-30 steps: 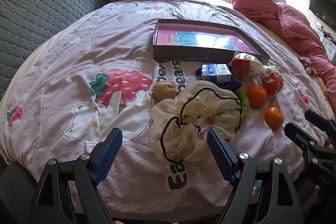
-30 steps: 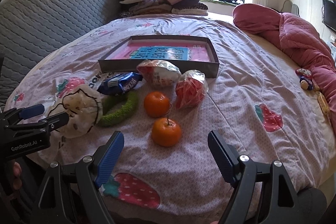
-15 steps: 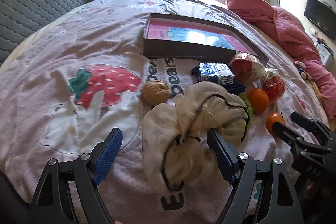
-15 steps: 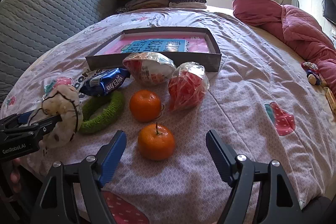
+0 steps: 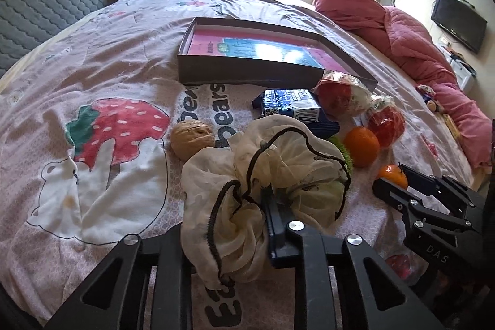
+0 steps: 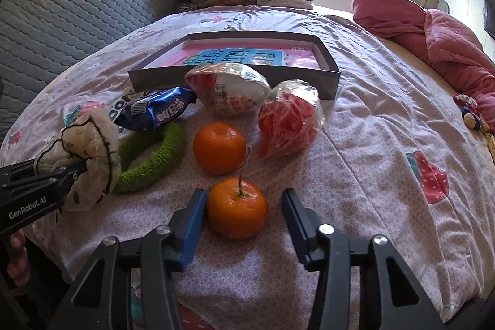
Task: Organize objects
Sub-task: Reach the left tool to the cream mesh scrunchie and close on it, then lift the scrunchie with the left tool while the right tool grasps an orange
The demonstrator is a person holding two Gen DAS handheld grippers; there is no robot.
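Left wrist view: the left tool, wide a second ago, has just been closing and now pinches the cream scrunchie on the bed.

Right wrist view: the right tool has just been closing around the near orange; its left pad touches, the right stays just apart.

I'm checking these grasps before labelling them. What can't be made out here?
- Left gripper: its pads are buried in the cream scrunchie in the left wrist view.
- Right gripper: one pad touches the orange, the other shows a gap.
- Green ring: its near side is hidden by the scrunchie.
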